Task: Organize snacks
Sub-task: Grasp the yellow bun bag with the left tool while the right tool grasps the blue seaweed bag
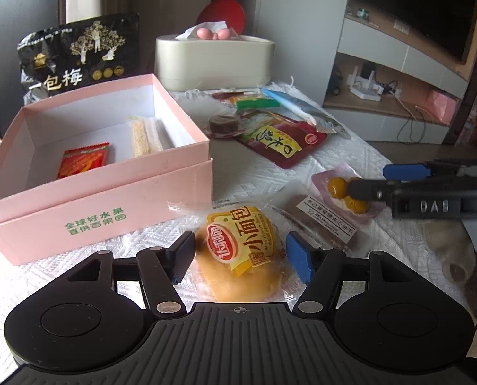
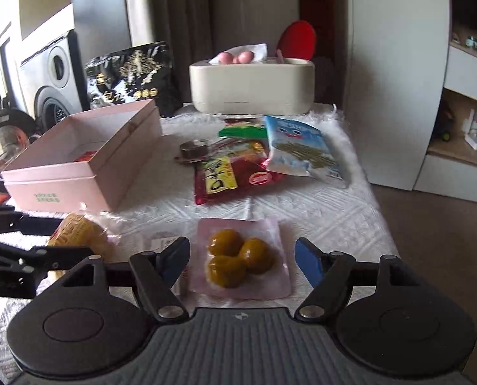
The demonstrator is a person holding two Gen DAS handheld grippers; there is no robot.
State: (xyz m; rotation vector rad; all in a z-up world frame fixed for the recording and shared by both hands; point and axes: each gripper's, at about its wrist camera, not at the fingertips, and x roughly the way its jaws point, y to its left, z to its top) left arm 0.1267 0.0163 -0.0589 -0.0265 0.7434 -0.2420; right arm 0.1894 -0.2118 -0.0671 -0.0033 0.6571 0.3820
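A small bread packet (image 1: 238,256) with a yellow label lies on the white cloth in front of the pink box (image 1: 110,192). My left gripper (image 1: 240,256) stands open with the bread between its fingers, the pads apart from it. A pink packet of three yellow-brown chestnuts (image 2: 238,260) lies to the right. My right gripper (image 2: 241,261) is open on either side of that packet without pressing it. The box holds a red packet (image 1: 82,163) and a pack of cracker sticks (image 1: 142,138). The left wrist view shows the right gripper (image 1: 370,181) over the chestnut packet (image 1: 344,192).
A brown biscuit bar (image 1: 328,221) lies between the two packets. Further back are a red pouch (image 2: 232,173), a blue pouch (image 2: 302,150), a jelly cup (image 2: 193,150) and a green packet (image 2: 241,131). A black plum bag (image 2: 132,73) and a tissue box (image 2: 251,86) stand behind. The table drops off at right.
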